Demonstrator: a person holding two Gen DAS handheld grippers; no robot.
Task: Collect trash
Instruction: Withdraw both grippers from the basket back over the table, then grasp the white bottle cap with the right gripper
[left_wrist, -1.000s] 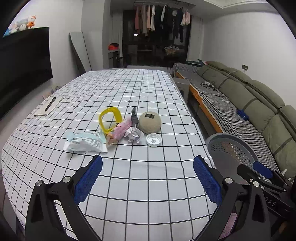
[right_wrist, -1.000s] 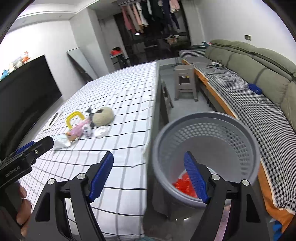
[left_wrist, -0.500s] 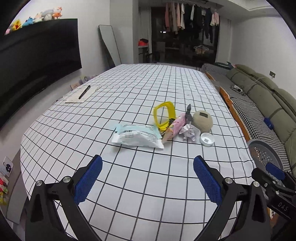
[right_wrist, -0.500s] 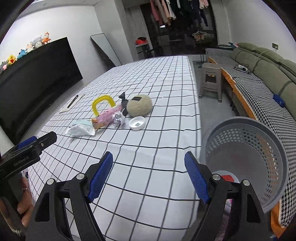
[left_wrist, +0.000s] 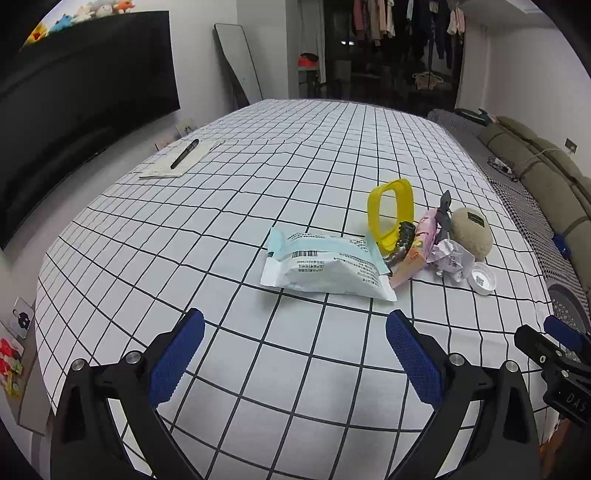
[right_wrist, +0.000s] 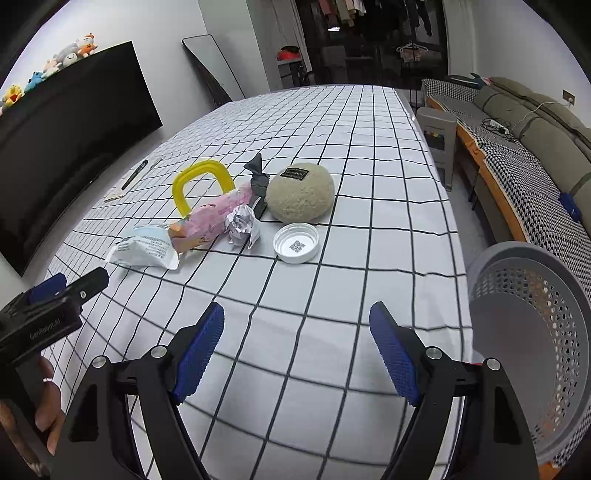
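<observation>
A: What sits on the table (right_wrist: 369, 110)?

B: A cluster. The sealed packet (left_wrist: 325, 267) lies leftmost, the snack wrapper (right_wrist: 210, 219) just right of it, then the crumpled paper (right_wrist: 242, 223) and the bottle cap (right_wrist: 296, 242).

A: Behind those?

B: The loop handle (right_wrist: 201, 177) stands behind the wrapper; the round sponge (right_wrist: 301, 192) lies behind the cap.

A: And the laundry-style basket (right_wrist: 532, 332)?

B: Off the table's right edge. A pen (left_wrist: 184, 153) lies on paper far left.

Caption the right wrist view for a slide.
Open right tongs over checked table, facing trash pile beside white cap; grey basket at right.
</observation>
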